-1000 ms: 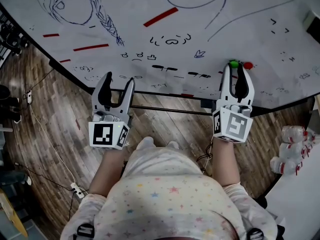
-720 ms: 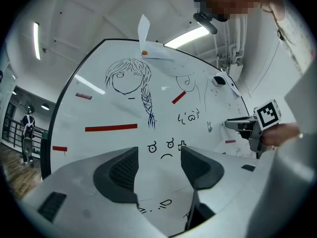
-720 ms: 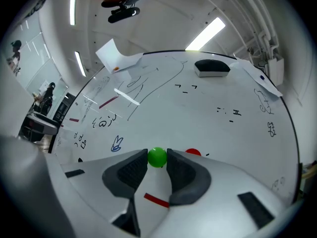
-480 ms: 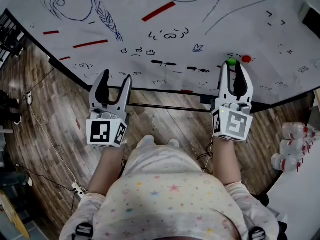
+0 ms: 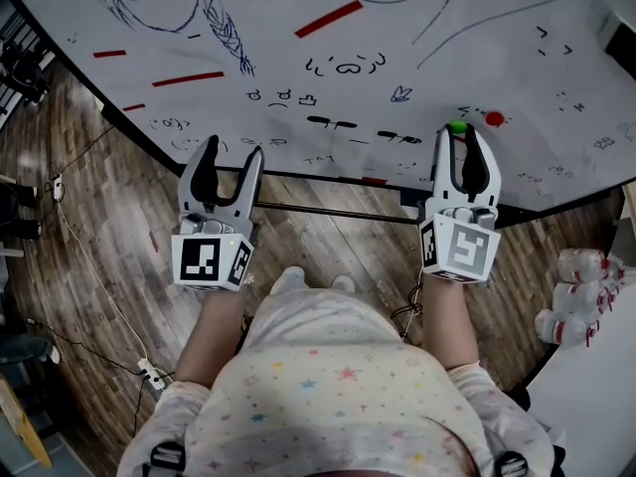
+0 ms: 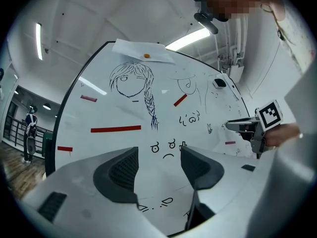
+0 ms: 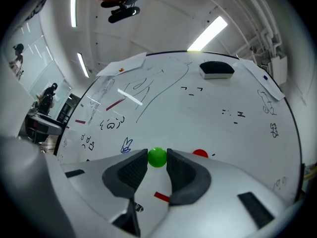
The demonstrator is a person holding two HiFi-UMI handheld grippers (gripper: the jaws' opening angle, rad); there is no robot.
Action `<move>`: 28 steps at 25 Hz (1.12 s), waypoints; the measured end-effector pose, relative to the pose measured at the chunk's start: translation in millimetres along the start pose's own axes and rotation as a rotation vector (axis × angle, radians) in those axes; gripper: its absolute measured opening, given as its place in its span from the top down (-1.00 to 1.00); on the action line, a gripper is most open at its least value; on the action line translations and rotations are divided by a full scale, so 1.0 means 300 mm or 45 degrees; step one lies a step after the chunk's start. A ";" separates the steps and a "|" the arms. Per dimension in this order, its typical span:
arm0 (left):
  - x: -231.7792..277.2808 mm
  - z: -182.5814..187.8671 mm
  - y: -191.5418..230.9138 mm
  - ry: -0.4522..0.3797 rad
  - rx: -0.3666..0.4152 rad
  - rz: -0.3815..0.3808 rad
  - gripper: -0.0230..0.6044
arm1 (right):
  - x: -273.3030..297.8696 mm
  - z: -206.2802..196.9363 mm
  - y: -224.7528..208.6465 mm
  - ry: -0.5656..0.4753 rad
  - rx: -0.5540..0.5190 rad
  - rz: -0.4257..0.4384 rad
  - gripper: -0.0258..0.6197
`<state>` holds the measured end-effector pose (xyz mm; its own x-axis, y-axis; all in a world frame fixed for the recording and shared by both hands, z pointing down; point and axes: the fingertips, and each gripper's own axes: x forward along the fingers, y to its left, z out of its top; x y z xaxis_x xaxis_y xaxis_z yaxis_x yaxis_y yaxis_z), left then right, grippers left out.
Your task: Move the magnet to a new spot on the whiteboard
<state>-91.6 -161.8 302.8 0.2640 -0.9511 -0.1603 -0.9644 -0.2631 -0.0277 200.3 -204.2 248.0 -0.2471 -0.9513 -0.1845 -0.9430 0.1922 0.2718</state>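
A small green magnet [image 5: 457, 126] sits on the whiteboard [image 5: 397, 58] near its lower edge, with a red magnet [image 5: 495, 119] just to its right. My right gripper [image 5: 458, 139] is shut on the green magnet [image 7: 157, 157], whose sides touch both jaw tips. The red magnet [image 7: 200, 153] shows past the right jaw. My left gripper [image 5: 234, 154] is open at the board's lower edge with nothing between its jaws. In its own view the left gripper [image 6: 159, 155] faces small doodled faces on the whiteboard [image 6: 124, 143].
The board carries drawings, red bar marks and an eraser [image 7: 216, 69] at its far side. A paper sheet [image 6: 143, 51] is pinned at the top edge. The stand's crossbar [image 5: 328, 212] runs under the board. Bottles [image 5: 581, 296] stand at the right; cables [image 5: 99, 296] lie on the wood floor.
The green magnet in my right jaws now sits slightly farther left of the red magnet. The left gripper has hardly moved and stays open.
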 end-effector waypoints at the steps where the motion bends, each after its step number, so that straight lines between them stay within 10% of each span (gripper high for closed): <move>1: -0.004 -0.001 0.004 0.001 0.001 0.005 0.13 | 0.001 -0.002 0.007 0.001 0.001 0.006 0.55; 28: -0.081 -0.060 0.147 0.043 -0.035 0.081 0.18 | 0.061 -0.041 0.319 0.039 0.039 0.216 0.55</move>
<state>-140.4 -153.3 323.3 0.2030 -0.9709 -0.1273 -0.9786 -0.2057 0.0084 108.3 -206.1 282.3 -0.3965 -0.9115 -0.1091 -0.8950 0.3572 0.2673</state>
